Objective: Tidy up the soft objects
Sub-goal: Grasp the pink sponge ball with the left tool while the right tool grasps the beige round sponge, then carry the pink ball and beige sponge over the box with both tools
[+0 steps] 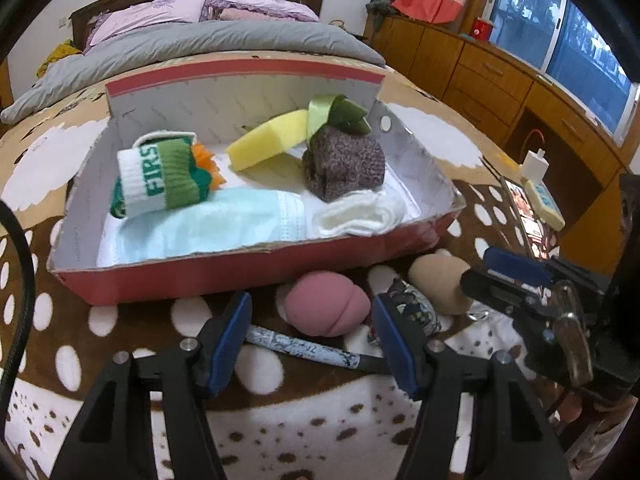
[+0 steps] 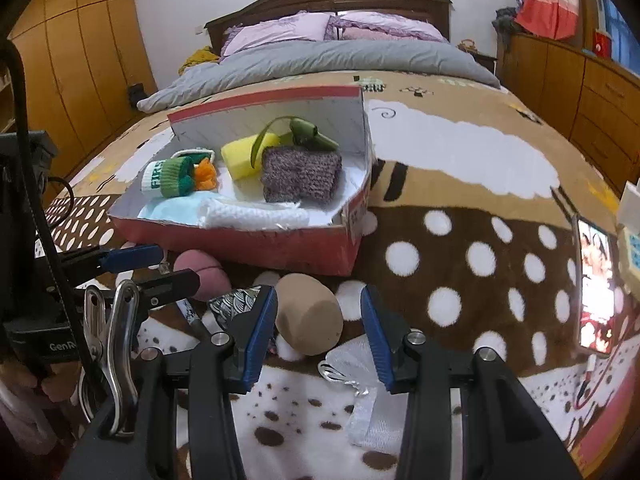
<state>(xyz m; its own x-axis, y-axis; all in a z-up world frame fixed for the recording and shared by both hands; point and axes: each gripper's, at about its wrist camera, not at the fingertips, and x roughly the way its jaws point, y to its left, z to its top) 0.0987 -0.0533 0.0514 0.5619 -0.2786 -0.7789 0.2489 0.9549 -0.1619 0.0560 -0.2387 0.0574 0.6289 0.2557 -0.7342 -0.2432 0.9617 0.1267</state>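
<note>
On a bed covered by a brown blanket with white dots (image 2: 476,264) stands an open red cardboard box with a white inside (image 1: 224,276). From its left end to its right it holds a rolled white-and-green sock lettered "FIRST" (image 1: 160,176) lying on a pale blue face mask (image 1: 224,224), a yellow sponge block (image 1: 264,144), a purple-grey knitted piece (image 1: 344,168) with a green ribbon (image 1: 336,116) above it, and a folded white cloth (image 1: 360,212) at the front right corner. Just in front of the box, on the blanket, lie a pink egg-shaped makeup sponge (image 1: 328,308), a patterned pen (image 1: 300,348), a dark patterned pouch (image 1: 416,308) and a beige egg-shaped makeup sponge (image 2: 310,314). The left hand-held gripper (image 1: 312,340) hovers with its blue pads about half apart, the pink sponge and pen seen between them, gripping nothing. The right hand-held gripper (image 2: 318,338) is likewise partly open and empty, the beige sponge just beyond its fingers and a sheer white ribbon pouch (image 2: 356,376) beneath. A lit phone (image 2: 596,292) lies far right.
</note>
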